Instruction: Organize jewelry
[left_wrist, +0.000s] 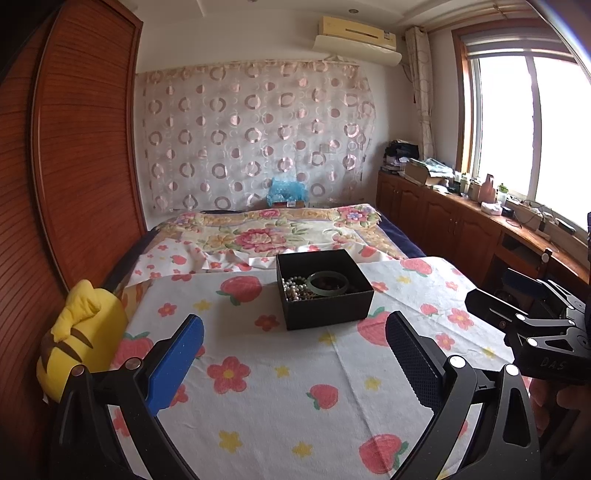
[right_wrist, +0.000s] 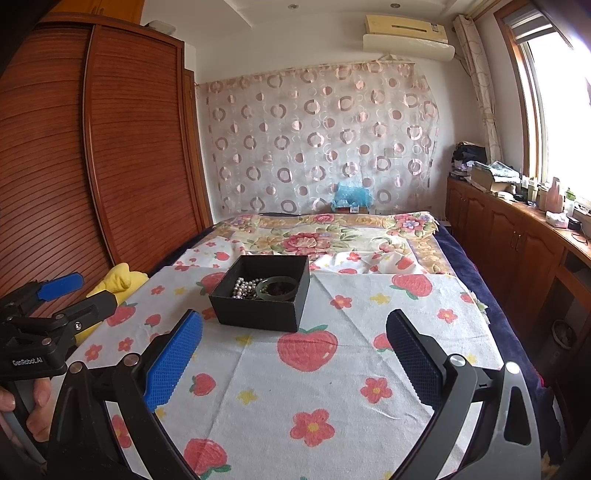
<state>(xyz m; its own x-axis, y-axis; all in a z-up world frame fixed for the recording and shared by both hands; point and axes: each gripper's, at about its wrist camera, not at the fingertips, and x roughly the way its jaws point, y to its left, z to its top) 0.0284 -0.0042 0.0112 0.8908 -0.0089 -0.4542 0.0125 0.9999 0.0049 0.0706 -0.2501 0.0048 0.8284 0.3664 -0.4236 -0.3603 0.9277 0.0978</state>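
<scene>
Jewelry box (left_wrist: 325, 291), square black card, pearl beads (left_wrist: 293, 288), smooth green bangle (left_wrist: 328, 282), both grippers' jaws wide.

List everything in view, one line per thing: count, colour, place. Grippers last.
box: one, black, open, on the strawberry cloth
pearl beads: one strand, white, in the box
bangle: one, green, in the box
plush toy: one, yellow, cloth's left edge
floral blanket: one, pink and cream, behind the box
wardrobe: one, brown, left
air conditioner: one, cream, high on wall
left gripper: open, empty
right gripper: open, empty
</scene>
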